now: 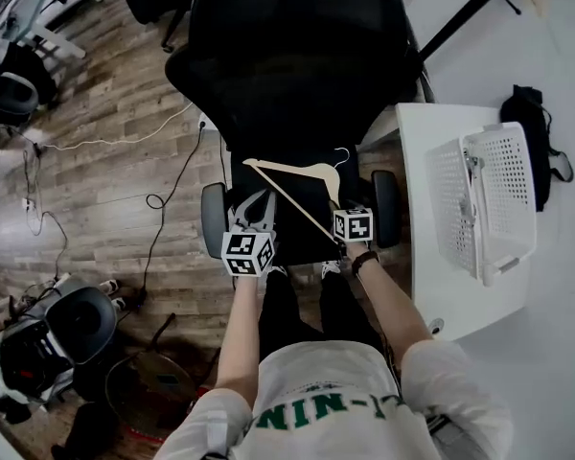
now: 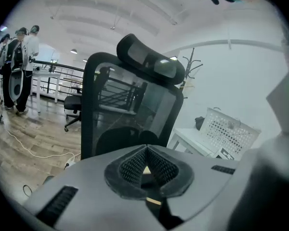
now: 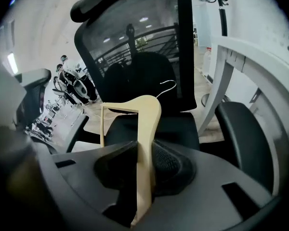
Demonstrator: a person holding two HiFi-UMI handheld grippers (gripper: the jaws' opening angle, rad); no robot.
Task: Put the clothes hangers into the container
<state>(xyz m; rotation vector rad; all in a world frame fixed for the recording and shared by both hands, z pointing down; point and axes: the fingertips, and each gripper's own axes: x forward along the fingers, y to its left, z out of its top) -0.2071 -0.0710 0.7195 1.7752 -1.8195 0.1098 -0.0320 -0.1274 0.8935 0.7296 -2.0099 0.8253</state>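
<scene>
A pale wooden clothes hanger (image 1: 297, 173) with a wire hook hangs above the seat of a black office chair (image 1: 297, 56). My right gripper (image 1: 341, 209) is shut on one of its arms; in the right gripper view the wood (image 3: 147, 114) stands upright between the pads (image 3: 171, 165). My left gripper (image 1: 256, 202) sits beside it at the hanger's thin bar. Its pads (image 2: 130, 167) are pressed together with a sliver of pale wood between them. The white perforated container (image 1: 503, 161) stands on the white table (image 1: 431, 161) to the right, and also appears in the left gripper view (image 2: 229, 131).
The chair's armrests (image 1: 214, 220) flank both grippers. Cables (image 1: 163, 199) trail over the wooden floor at left. A black bag (image 1: 527, 108) lies beyond the container. Another chair base (image 1: 77, 324) stands at lower left. People (image 2: 19, 57) stand far off.
</scene>
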